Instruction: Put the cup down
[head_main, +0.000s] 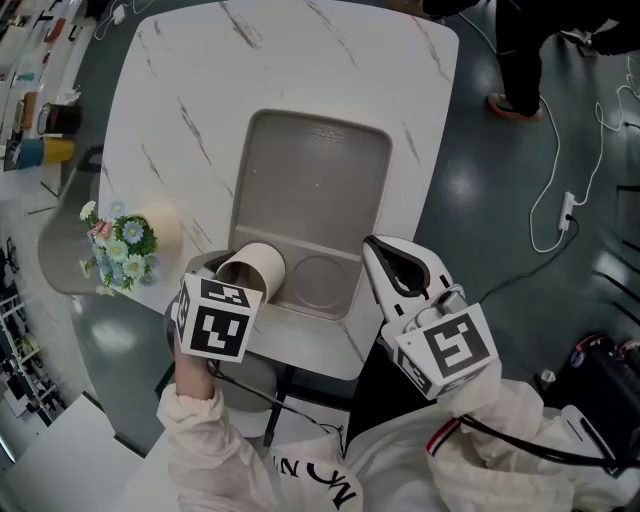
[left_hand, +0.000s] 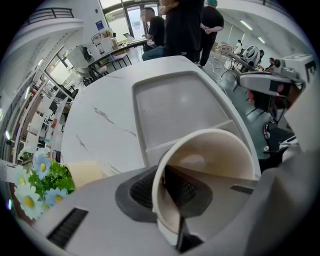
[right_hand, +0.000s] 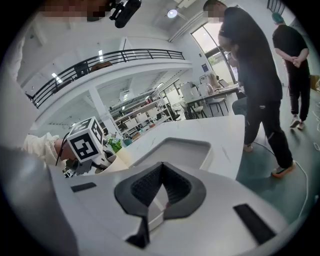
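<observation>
A cream paper cup (head_main: 256, 270) lies tilted on its side above the near left corner of the grey tray (head_main: 310, 170). My left gripper (head_main: 232, 283) is shut on the cup's rim. In the left gripper view one jaw sits inside the cup (left_hand: 215, 155) and the other outside its wall, with the mouth facing the camera. A round recess (head_main: 318, 280) in the tray lies just right of the cup. My right gripper (head_main: 378, 250) hovers over the tray's near right corner, shut, with nothing in it. In its own view the right gripper (right_hand: 161, 170) has its pads pressed together.
The tray rests on a white marble table (head_main: 190, 80). A bunch of flowers (head_main: 120, 245) and a cream pot (head_main: 165, 228) stand at the table's left edge. People (right_hand: 255, 75) stand beyond the far side. A cable (head_main: 565, 210) lies on the floor at right.
</observation>
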